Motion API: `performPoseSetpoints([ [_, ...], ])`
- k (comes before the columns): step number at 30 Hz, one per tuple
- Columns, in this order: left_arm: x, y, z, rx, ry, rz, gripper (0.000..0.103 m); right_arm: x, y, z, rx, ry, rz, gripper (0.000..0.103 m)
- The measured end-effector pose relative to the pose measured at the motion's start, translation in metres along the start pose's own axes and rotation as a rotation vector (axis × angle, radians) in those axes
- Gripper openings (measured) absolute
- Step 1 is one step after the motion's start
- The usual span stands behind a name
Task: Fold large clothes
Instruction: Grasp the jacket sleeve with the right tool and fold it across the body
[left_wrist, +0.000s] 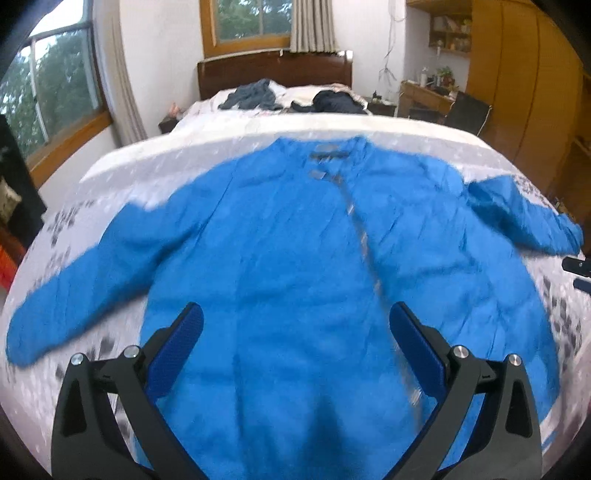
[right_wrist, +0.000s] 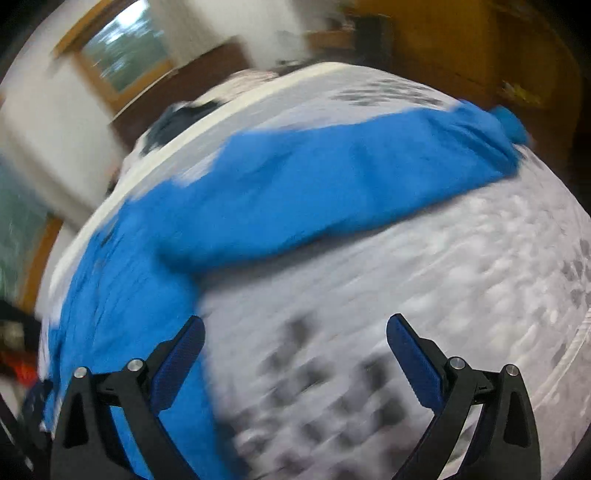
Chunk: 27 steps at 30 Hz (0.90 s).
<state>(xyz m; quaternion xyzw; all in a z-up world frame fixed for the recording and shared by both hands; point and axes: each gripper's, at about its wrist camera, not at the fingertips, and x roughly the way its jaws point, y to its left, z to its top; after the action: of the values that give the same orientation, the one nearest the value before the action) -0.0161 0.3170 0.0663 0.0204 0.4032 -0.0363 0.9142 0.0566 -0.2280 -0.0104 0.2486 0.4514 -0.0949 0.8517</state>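
Left wrist view: a blue jacket lies spread front-up on the bed, collar toward twelve o'clock, hem toward six, one sleeve reaching out to eight o'clock and the other toward three. My left gripper hangs over the lower body of the jacket with its fingers spread wide and nothing between them. In the right wrist view, which is badly smeared, my right gripper also has its fingers wide apart and empty, poised above bare patterned bedcover just beside the jacket's side edge, with the outstretched sleeve crossing the view from nine toward one o'clock. I judge that the garment is laid out flat and no fold has yet been made, so the step in hand is the approach to a first grasp. The next move, as I see it, calls for bringing each gripper down onto an edge, the right one toward its sleeve, and pinching one thin layer of fabric without catching the bedcover below. Other clothes lie heaped near the headboard at twelve o'clock. A grey tag sits at the collar, but blur leaves no brand or writing legible.
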Motion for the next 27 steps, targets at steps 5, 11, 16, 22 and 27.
performPoseSetpoints([
  [5, 0.026, -0.035, 0.036, -0.004, -0.012, -0.033, 0.1, 0.012, -0.071, 0.057, 0.133, -0.022, -0.06, 0.097],
  [11, 0.056, -0.073, 0.057, 0.008, -0.015, -0.07, 0.1, 0.033, -0.117, 0.084, 0.249, 0.009, -0.048, 0.086],
  [16, 0.076, -0.085, 0.056, 0.008, 0.023, -0.092, 0.1, 0.044, -0.14, 0.099, 0.316, -0.011, 0.014, 0.085],
  [22, 0.085, -0.076, 0.052, -0.007, 0.054, -0.089, 0.1, 0.052, -0.149, 0.117, 0.334, -0.06, -0.007, 0.058],
  [27, 0.077, -0.069, 0.052, 0.003, 0.036, -0.083, 0.1, 0.054, -0.154, 0.123, 0.345, -0.062, 0.025, 0.02],
])
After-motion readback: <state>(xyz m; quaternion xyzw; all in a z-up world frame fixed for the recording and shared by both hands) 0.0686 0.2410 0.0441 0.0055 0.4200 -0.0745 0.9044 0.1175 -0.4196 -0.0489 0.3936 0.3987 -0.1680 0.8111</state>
